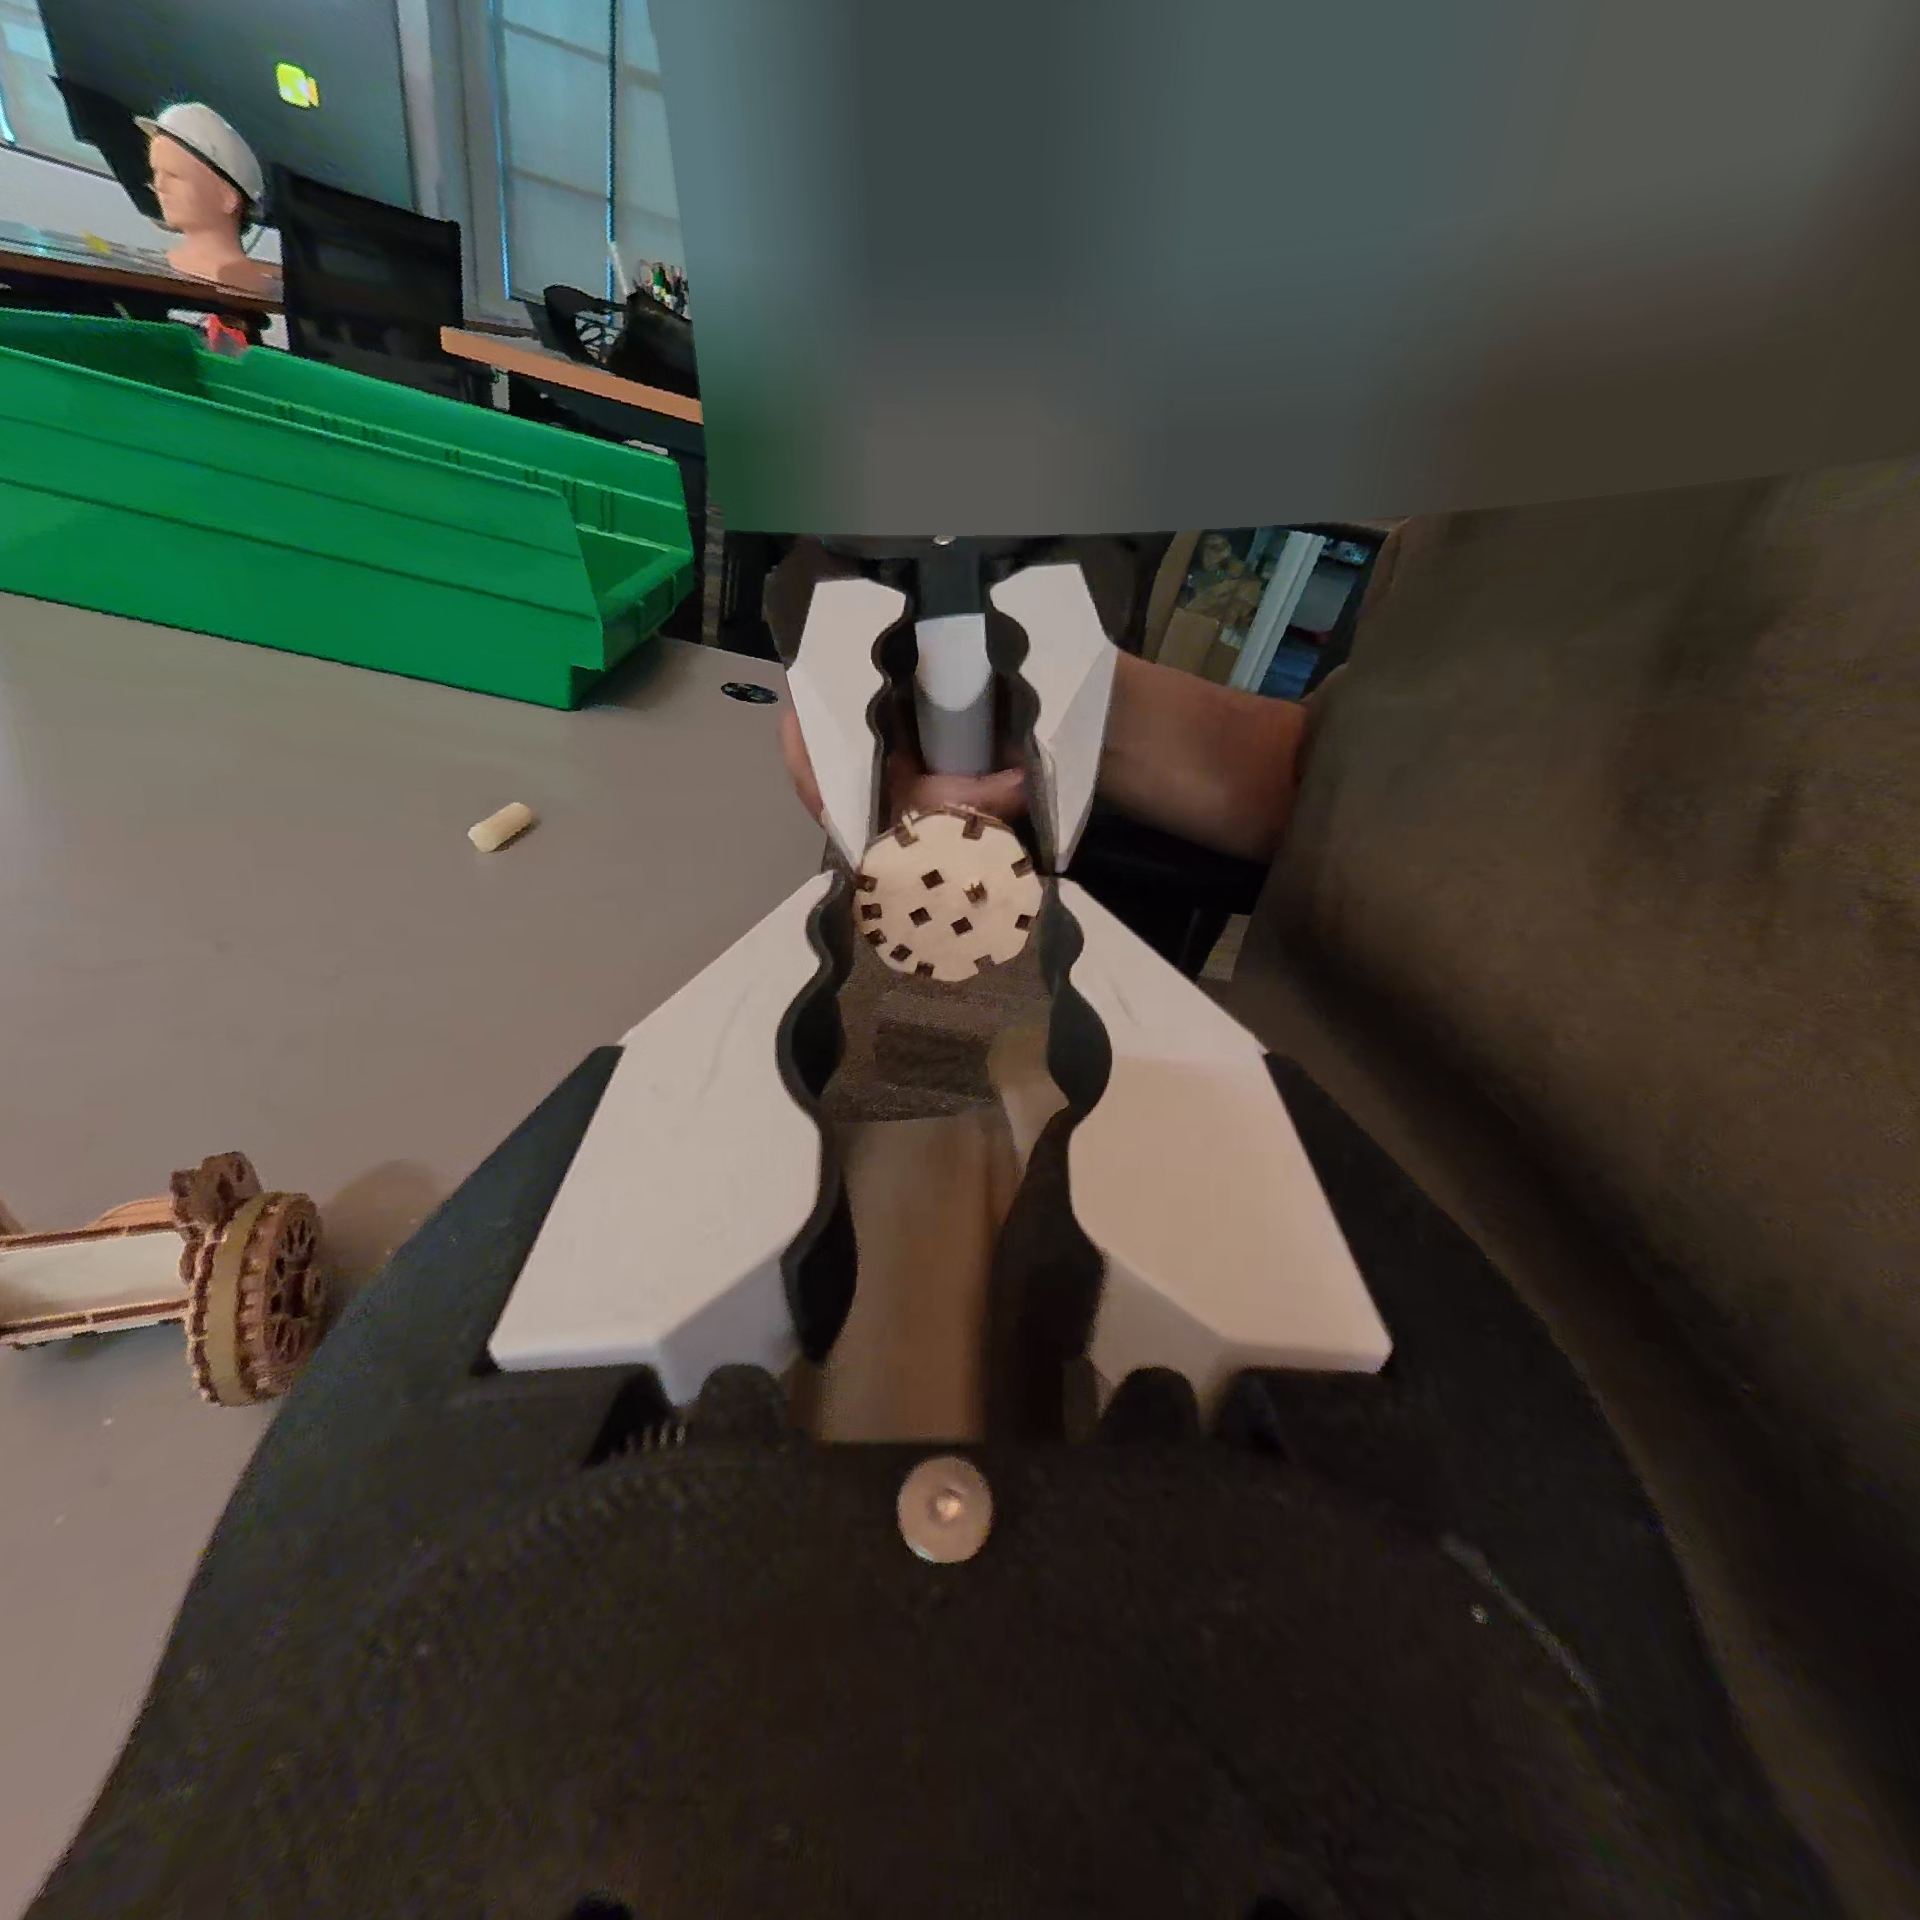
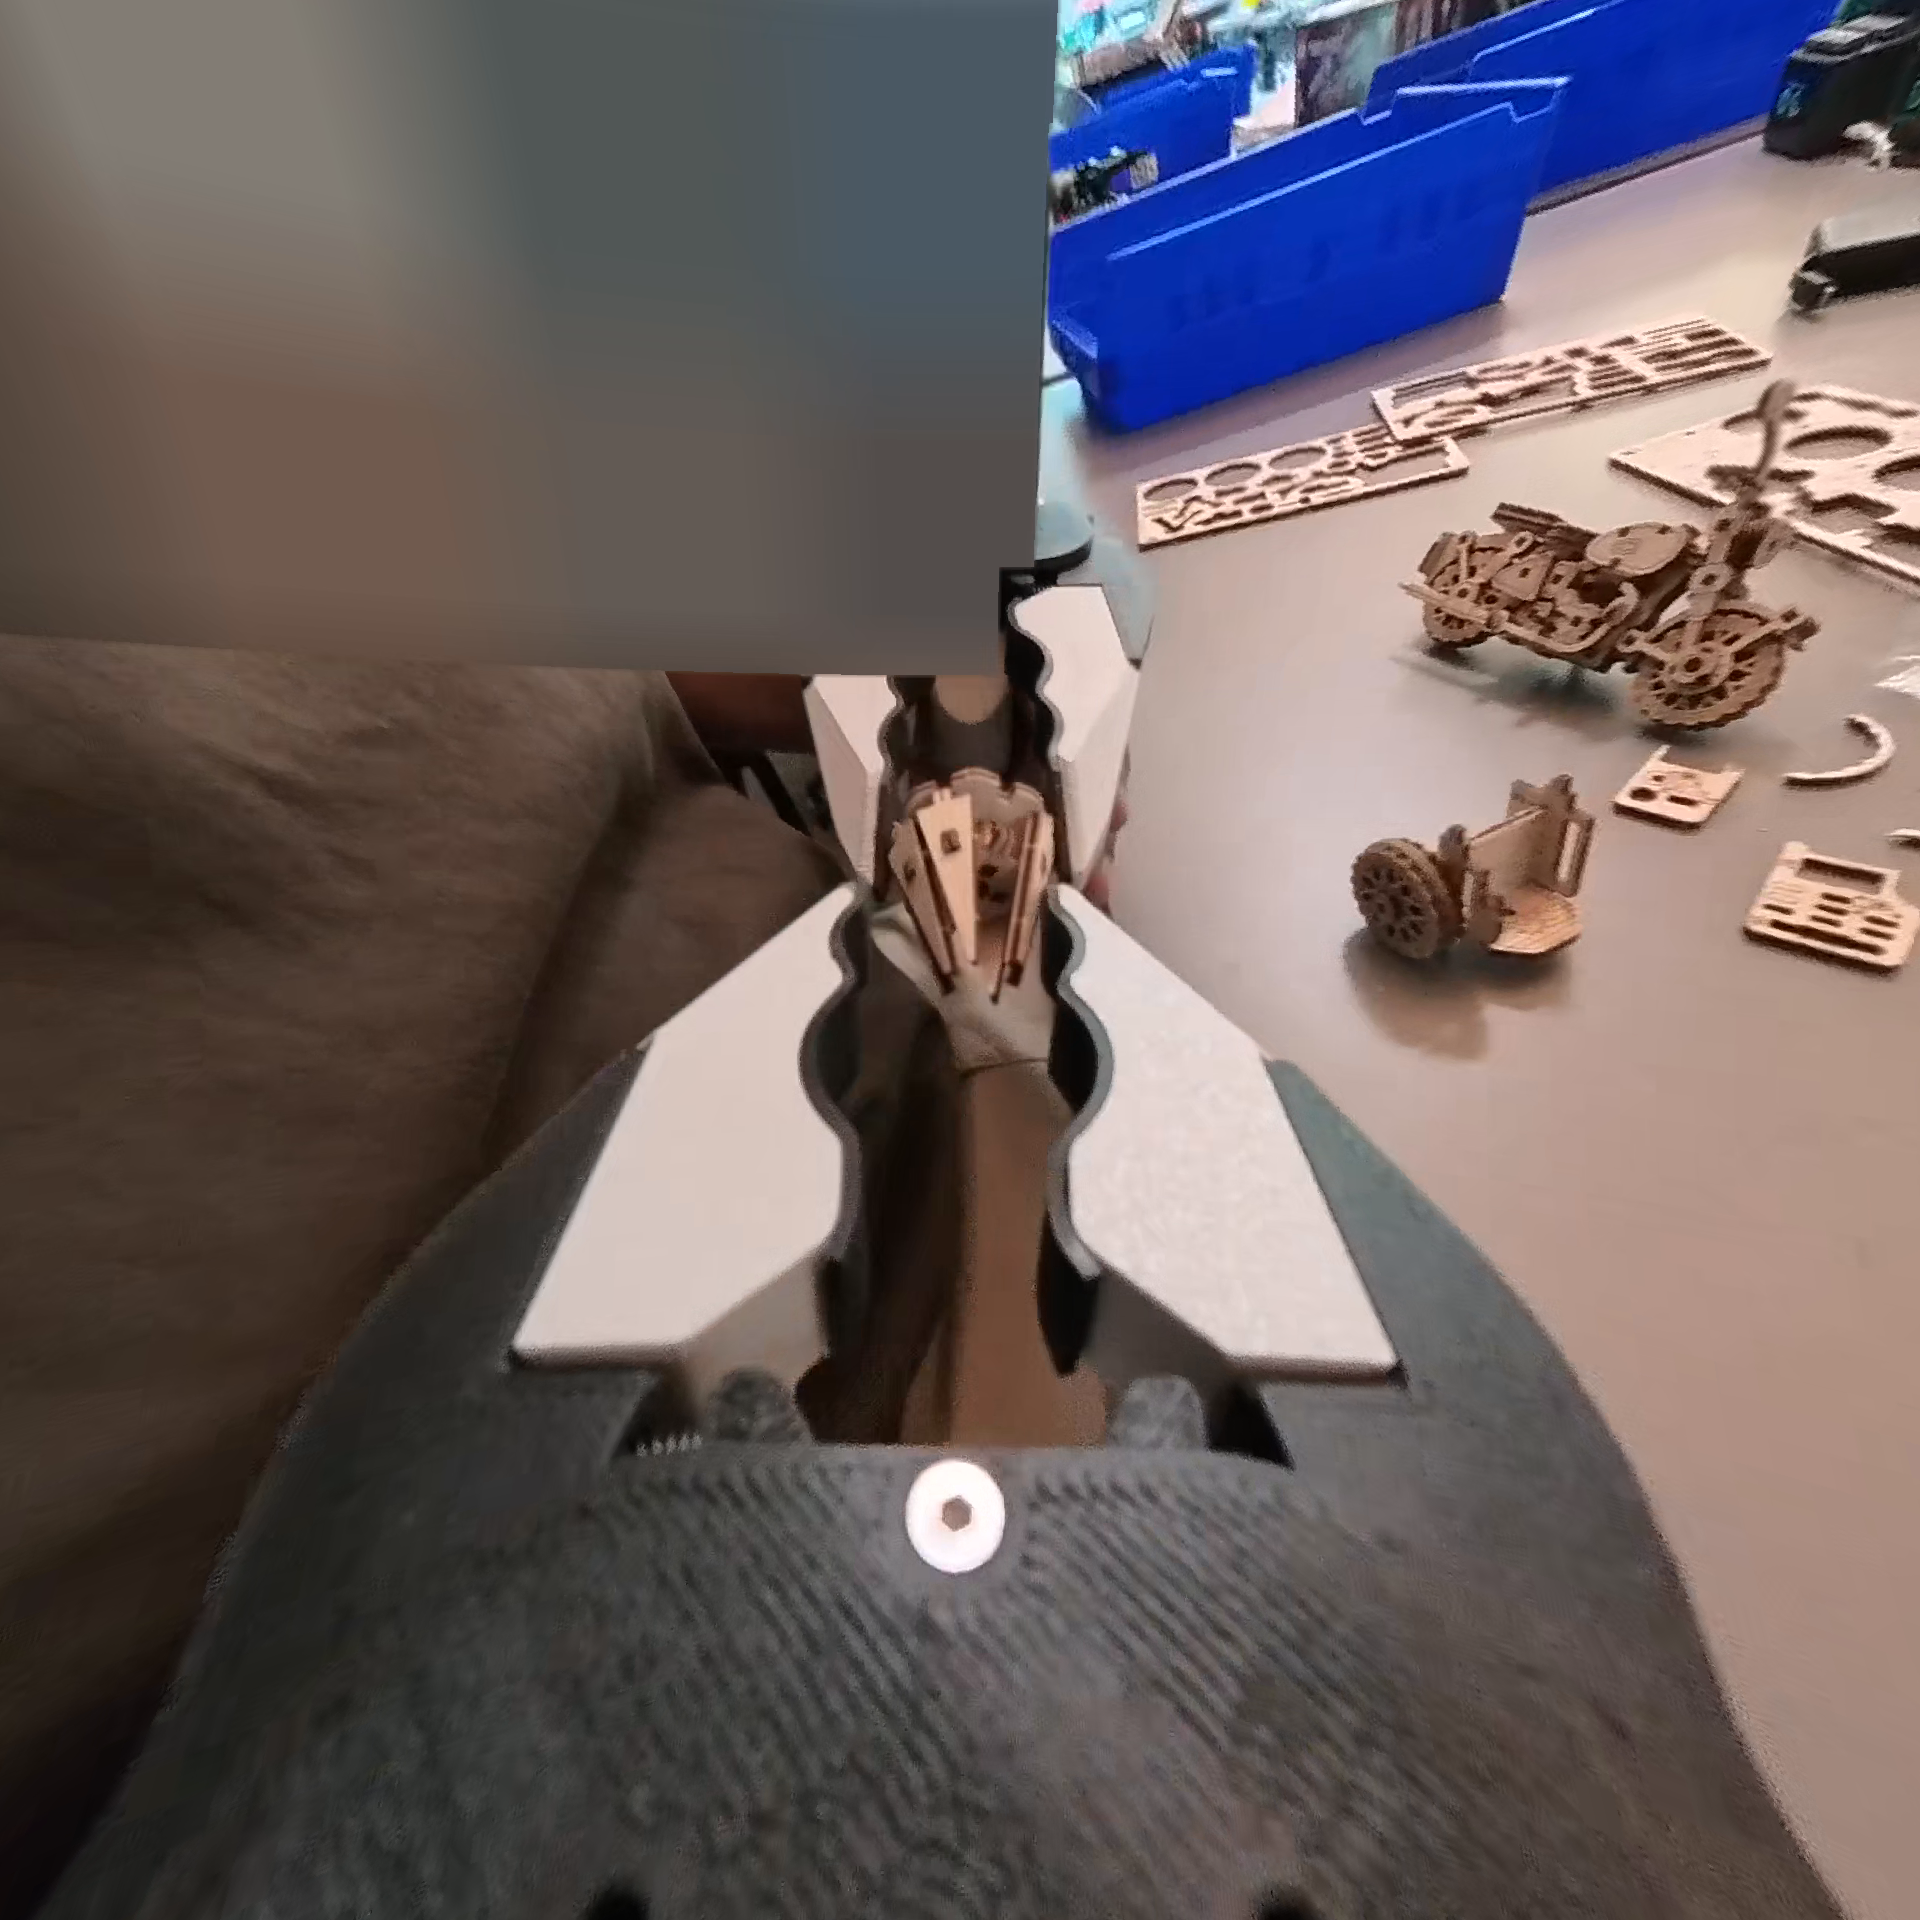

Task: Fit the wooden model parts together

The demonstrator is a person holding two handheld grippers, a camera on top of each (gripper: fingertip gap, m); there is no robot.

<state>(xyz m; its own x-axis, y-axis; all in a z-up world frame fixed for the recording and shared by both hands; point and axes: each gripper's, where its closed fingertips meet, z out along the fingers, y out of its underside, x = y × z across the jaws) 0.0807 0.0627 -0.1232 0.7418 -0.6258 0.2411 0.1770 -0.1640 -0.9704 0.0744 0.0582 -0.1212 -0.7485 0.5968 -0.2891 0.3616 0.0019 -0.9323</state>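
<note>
On the tabletop point(image 2: 1351, 1143), a finished motorcycle point(image 2: 1621, 613) stands at two o'clock. Both claws meet centrally: right claw point(image 2: 961, 914) clenched on a slatted wooden assembly point(image 2: 966, 883), left claw point(image 1: 945, 914) gripping its notched disc point(image 1: 943, 896). Joining seems underway, unfinished.

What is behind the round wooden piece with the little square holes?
Right behind the round wooden disc is the right gripper, facing it with white fingers on either side. A hand shows behind that. The disc's back is covered, so what joins there is hidden.
</note>
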